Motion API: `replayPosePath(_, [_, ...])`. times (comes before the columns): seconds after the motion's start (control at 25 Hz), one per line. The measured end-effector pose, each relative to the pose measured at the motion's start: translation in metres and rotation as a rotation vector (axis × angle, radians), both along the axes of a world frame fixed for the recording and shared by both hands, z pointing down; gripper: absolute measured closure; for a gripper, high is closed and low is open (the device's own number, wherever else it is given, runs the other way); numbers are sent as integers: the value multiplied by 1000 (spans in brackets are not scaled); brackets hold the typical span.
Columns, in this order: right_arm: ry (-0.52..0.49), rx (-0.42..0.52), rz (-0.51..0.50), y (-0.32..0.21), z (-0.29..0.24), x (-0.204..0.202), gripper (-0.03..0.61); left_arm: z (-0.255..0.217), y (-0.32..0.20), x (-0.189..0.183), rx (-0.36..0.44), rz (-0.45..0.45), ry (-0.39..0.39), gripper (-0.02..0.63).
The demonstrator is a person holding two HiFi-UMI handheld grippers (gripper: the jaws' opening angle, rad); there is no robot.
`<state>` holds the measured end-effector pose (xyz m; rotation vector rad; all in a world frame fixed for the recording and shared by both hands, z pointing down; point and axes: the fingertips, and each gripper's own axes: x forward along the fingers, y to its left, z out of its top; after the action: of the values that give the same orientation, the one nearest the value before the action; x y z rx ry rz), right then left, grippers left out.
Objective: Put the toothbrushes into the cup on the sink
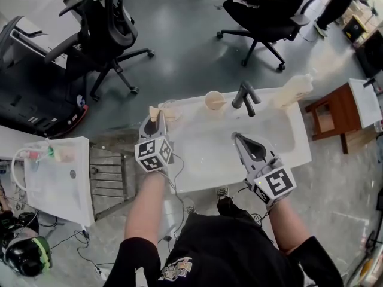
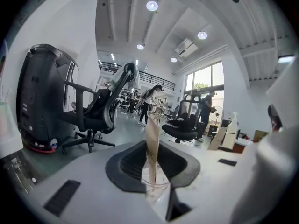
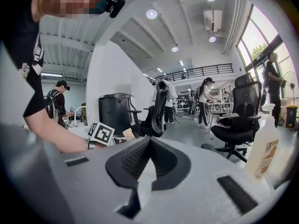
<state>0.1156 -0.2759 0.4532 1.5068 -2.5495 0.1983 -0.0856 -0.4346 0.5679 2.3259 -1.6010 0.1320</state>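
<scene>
At the white sink (image 1: 203, 154), seen from the head view, a dark faucet (image 1: 245, 97) rises at the rear edge, with a beige cup (image 1: 214, 100) just to its left and a pale bottle (image 1: 294, 90) at the rear right corner. A clear cup (image 1: 172, 109) stands at the rear left corner. Beyond the sink are two black office chairs (image 1: 105, 26) on the grey floor. A brown wooden side table (image 1: 335, 112) stands to its right, and a white table (image 1: 60, 178) with a metal rack (image 1: 108, 175) to its left. Nothing lies between either gripper and the cups. Both bare forearms reach forward from the body. The left forearm (image 1: 146, 205) runs nearly straight ahead to the sink's left edge, and the right forearm (image 1: 287, 220) angles inward over the front rim. The left gripper (image 1: 154, 119) points at the rear left corner, just beside the clear cup. In the left gripper view its jaws stand a little apart and are clamped on a flat tan toothbrush (image 2: 152, 139), which is held upright. The clear cup's rim (image 2: 156, 186) shows below the jaws, and the toothbrush's lower end appears to reach into it. The right gripper (image 1: 235, 136) hangs over the basin in front of the faucet. In the right gripper view its jaws are pressed together with nothing between them.
</scene>
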Motion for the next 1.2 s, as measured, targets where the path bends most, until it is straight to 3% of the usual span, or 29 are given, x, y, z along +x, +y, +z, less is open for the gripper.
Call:
replayPosePath(0.12, [-7,-1,1,0,1,0,572,5,0,1,-14,5,-17,548])
replayPosePath(0.44, [-22,-2,-2,3,0,-4,572,3,9,-2,-23,19,-39,440])
replayPosePath(1.0, [-42,21,-8,12,-10,-20,572,-25,52,-26,24,34,-30,420])
replayPosePath(1.2, [-60,22,-4,16,-13,-33,572,-55,79,-36,101,59,-54,422])
